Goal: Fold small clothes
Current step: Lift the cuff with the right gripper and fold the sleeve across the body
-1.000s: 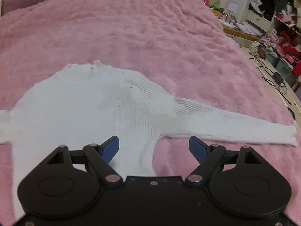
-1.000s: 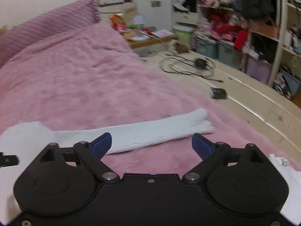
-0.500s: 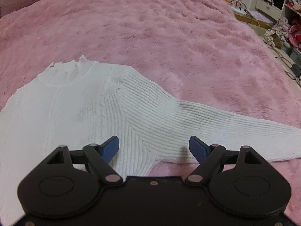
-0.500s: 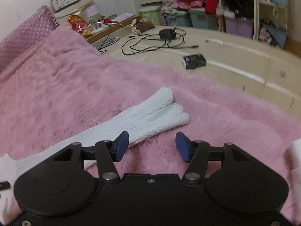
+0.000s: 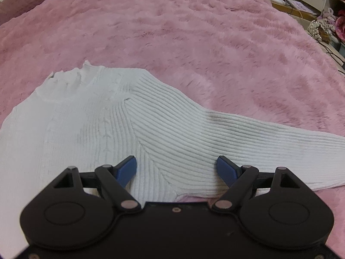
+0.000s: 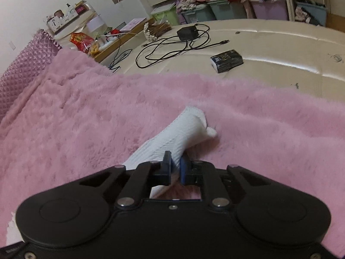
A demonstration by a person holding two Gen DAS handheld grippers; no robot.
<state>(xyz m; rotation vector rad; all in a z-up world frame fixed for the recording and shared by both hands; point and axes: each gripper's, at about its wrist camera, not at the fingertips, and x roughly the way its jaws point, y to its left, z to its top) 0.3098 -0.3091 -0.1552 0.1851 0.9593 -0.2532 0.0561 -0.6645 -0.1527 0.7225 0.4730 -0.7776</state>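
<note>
A white ribbed knit sweater (image 5: 90,129) lies flat on a fluffy pink blanket (image 5: 194,32), collar at the far left, one sleeve stretching out to the right. My left gripper (image 5: 176,168) hovers open just over the armpit where that sleeve joins the body, blue pads wide apart with knit between them but not pinched. In the right wrist view the sleeve's end (image 6: 183,131) is bunched and lifted a little off the blanket. My right gripper (image 6: 175,166) is shut on the sleeve near its cuff.
Past the blanket's edge lies a cream padded surface (image 6: 280,43) with a black charger and tangled cables (image 6: 185,34) and a small dark packet (image 6: 226,60). Cluttered shelves and storage bins (image 6: 215,8) stand behind. A quilted purple headboard (image 6: 25,64) is at far left.
My right gripper dropped onto the sleeve's end and went from wide open to shut on it, bunching the cuff. My left gripper came down and closer over the sweater's armpit, still open.
</note>
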